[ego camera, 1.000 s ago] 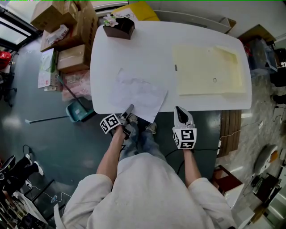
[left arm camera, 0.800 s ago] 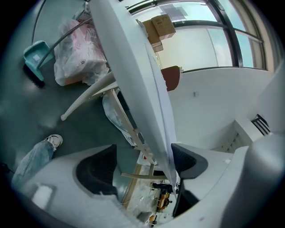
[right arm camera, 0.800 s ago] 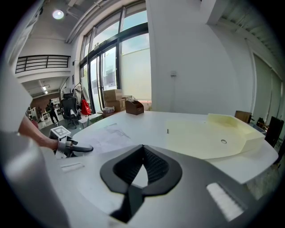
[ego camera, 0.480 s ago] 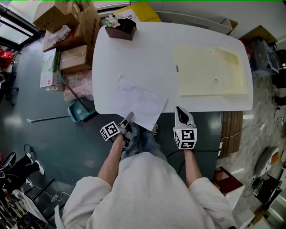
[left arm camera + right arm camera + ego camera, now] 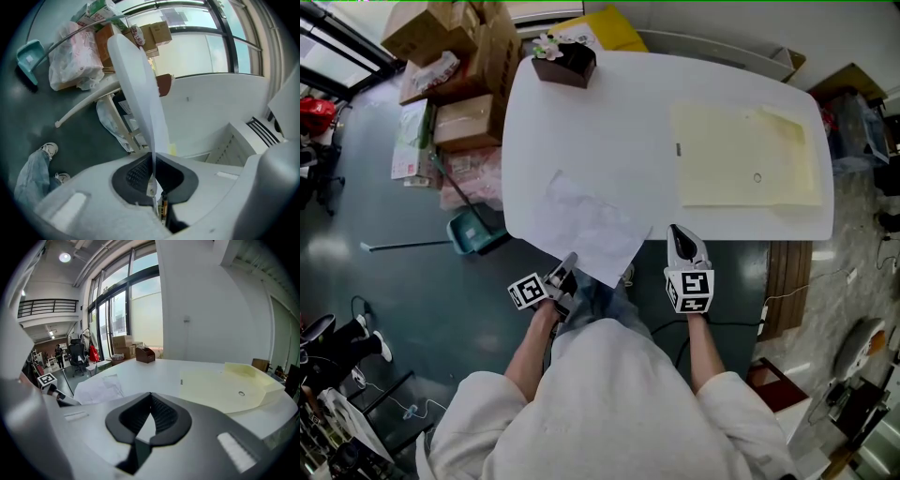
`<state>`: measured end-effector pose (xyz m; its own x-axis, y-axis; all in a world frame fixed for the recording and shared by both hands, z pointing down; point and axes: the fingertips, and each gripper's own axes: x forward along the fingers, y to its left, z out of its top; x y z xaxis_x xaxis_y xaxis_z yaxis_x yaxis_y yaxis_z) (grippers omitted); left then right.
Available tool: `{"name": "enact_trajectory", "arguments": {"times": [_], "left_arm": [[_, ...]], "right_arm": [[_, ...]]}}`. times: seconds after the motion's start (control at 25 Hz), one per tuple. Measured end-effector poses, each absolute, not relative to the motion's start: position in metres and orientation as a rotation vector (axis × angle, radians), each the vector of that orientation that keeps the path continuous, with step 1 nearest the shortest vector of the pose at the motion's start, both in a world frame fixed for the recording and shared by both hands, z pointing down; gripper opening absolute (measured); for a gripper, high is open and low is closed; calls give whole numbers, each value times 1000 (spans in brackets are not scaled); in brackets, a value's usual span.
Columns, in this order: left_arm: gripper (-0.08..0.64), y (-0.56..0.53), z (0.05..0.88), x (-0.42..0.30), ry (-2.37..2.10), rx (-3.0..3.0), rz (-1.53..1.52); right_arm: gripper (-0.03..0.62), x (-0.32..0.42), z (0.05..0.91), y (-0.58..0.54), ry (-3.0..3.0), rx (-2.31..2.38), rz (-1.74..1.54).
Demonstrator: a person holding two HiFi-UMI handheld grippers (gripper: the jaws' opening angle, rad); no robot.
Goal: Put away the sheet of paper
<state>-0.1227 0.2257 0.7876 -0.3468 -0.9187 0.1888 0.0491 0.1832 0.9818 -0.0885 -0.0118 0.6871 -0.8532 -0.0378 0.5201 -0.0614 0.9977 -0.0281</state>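
The sheet of paper (image 5: 591, 220) lies on the white desk (image 5: 609, 112) with its near corner hanging over the desk's front edge. The left gripper (image 5: 570, 261) has that corner pinched tight between its closed jaws. The right gripper (image 5: 675, 232) hovers just beside the desk edge, jaws together on nothing, near the pale yellow folder (image 5: 745, 155).

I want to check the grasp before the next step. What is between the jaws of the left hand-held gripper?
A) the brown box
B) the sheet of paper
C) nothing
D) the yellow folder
B: in the left gripper view, the left hand-held gripper has its jaws shut on the edge of the paper, whose corner hangs over the near edge of the table.
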Motion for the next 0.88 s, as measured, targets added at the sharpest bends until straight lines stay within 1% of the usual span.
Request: {"name": "enact_trajectory", "arguments": {"times": [0.08,0.28,0.6,0.88], "left_arm": [[3,235,789,-121,-1579,867,-1230],[3,222,758,-133,-1574,956,-1330],[3,188,699,-172,-1629,1146,-1334],[3,144,652,-198,-1631,1292,-1320]], "right_arm": [[2,-90,687,-12,-2595,65,59],[2,-91,686,-12,-2602,56,57],[2,-90,669,-25,-2639,104,53],[2,-73,644,-59,-2691,229,55]]}}
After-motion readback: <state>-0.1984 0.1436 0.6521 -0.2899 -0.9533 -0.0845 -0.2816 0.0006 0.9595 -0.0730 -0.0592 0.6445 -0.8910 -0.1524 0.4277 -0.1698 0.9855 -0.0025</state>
